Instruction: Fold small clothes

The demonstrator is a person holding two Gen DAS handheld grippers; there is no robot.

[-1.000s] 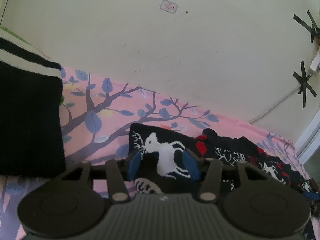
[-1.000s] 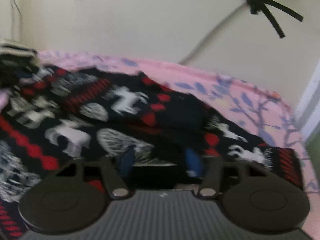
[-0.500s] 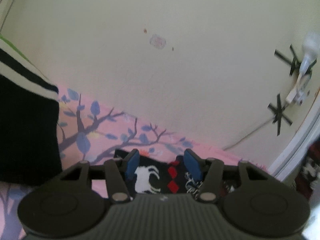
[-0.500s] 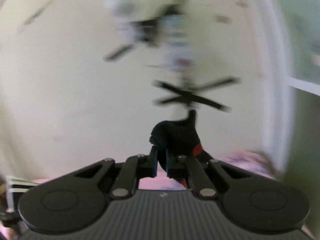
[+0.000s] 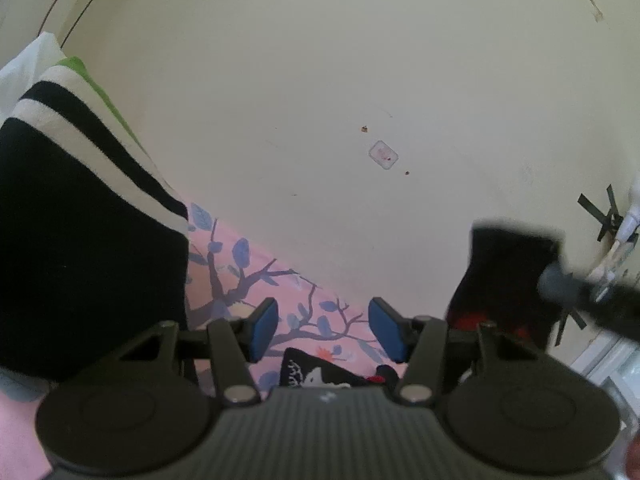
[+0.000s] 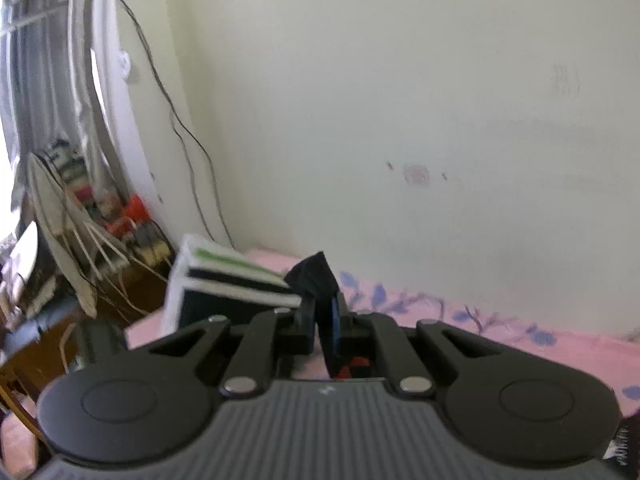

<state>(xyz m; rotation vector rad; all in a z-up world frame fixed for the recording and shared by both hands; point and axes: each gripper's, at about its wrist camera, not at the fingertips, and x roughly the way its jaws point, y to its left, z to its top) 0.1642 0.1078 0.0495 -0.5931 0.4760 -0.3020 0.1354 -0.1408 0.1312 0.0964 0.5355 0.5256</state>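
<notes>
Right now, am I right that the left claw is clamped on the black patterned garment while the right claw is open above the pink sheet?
No, it is reversed: in the right wrist view, the right claw is clamped on the black patterned garment, and in the left wrist view, the left claw is open above the pink sheet.

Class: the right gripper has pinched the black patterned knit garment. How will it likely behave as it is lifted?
The black patterned garment is probably floppy: it bunches above the shut right gripper. It likely drapes; part hangs near the open left gripper, part lies on the pink sheet.

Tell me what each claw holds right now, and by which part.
Right claw pinches the black patterned garment at a bunched edge; the left claw is open, holding nothing.
</notes>
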